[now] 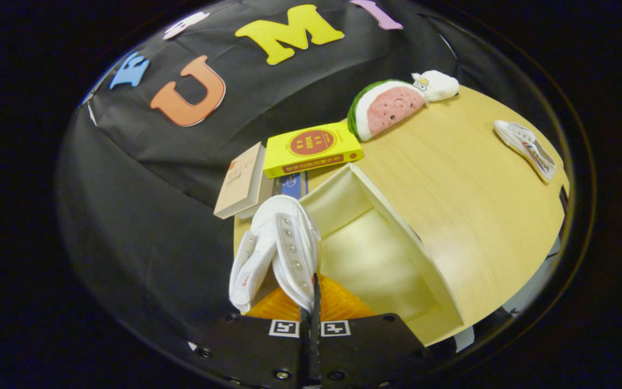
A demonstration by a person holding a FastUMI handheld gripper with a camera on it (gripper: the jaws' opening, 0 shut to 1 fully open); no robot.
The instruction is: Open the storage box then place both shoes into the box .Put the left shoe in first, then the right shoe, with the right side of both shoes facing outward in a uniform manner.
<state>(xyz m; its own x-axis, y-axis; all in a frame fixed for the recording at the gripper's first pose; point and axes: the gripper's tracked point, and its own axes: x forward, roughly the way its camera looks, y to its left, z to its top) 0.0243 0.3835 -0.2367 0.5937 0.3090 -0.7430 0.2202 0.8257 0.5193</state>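
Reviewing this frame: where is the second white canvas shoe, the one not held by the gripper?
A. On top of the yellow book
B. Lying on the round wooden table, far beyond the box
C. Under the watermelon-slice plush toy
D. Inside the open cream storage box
B. The loose white canvas shoe lies on the bare round wooden table, well beyond the open cream storage box, while the gripper is shut on the other white shoe.

A round, pale wooden table [467,216] carries an open cream storage box [397,254], stacked books topped by a yellow one [311,148]. A watermelon-slice plush [386,108] and a white canvas shoe [527,148] lie farther off.
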